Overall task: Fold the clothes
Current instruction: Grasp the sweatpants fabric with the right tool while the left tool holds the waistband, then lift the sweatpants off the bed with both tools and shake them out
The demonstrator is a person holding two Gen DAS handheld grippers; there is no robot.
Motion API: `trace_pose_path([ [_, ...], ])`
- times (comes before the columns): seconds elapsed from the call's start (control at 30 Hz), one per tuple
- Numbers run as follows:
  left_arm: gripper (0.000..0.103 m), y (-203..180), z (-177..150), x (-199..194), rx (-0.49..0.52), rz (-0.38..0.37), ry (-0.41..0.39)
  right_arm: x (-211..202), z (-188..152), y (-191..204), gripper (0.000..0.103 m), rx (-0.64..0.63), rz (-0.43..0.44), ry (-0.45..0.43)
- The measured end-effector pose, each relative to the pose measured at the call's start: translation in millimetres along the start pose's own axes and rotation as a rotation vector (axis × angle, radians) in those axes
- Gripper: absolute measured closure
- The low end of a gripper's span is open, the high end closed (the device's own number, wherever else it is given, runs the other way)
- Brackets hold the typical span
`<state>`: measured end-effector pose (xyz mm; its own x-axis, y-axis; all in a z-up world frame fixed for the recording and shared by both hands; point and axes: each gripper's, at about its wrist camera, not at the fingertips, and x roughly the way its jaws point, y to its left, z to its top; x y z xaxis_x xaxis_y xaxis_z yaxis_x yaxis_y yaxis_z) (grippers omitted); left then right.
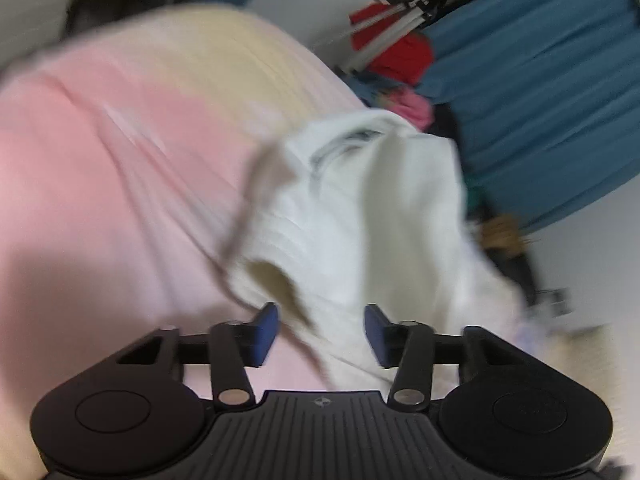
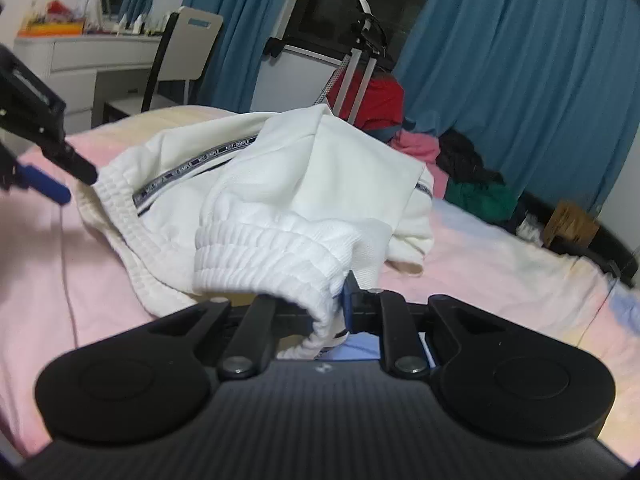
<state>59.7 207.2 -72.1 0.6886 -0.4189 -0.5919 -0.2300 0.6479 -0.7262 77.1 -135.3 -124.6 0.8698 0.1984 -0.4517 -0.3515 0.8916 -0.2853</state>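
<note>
White sweatpants (image 2: 304, 184) lie bunched on the pink bed (image 2: 100, 280), soft and limp, likely to sag wherever unsupported. Right gripper (image 2: 320, 312) pinches the ribbed elastic waistband (image 2: 264, 252), the firmest hold; left gripper (image 1: 320, 336) hangs half-open, gripping nothing, beside the cloth.

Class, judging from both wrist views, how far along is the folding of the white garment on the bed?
Done: little; the white garment lies bunched on the pink bedcover. In hand: the right gripper pinches its ribbed waistband; the left gripper is open, holding nothing. Left: spreading it flat, folding, and the clothes pile behind.
</note>
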Motion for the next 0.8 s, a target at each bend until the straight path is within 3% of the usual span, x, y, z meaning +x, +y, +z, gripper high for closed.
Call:
trace_pose_path([
  [0.17, 0.05, 13, 6, 33, -0.087, 0.041, -0.01, 8, -5, -1, 0.085, 0.04, 0.023, 0.01],
  [0.3, 0.054, 18, 11, 43, -0.124, 0.076, -0.108, 14, -3, -2, 0.085, 0.053, 0.033, 0.012],
  [0.37, 0.061, 18, 14, 42, -0.148, 0.064, -0.155, 15, -4, -2, 0.086, 0.054, 0.034, 0.018],
  [0.47, 0.091, 18, 15, 42, -0.154, 0.04, -0.183, 15, -4, -2, 0.085, 0.054, 0.037, 0.023],
  [0.6, 0.094, 14, 18, 31, -0.158, -0.013, -0.235, 17, -6, 3, 0.084, 0.014, 0.042, 0.048],
  [0.7, 0.094, 24, 32, 14, -0.256, -0.118, -0.279, 20, -7, 13, 0.077, -0.056, 0.071, 0.082],
  [0.8, 0.094, 48, 55, 3, -0.393, -0.215, -0.313, 20, -5, 25, 0.051, -0.147, 0.166, 0.118],
])
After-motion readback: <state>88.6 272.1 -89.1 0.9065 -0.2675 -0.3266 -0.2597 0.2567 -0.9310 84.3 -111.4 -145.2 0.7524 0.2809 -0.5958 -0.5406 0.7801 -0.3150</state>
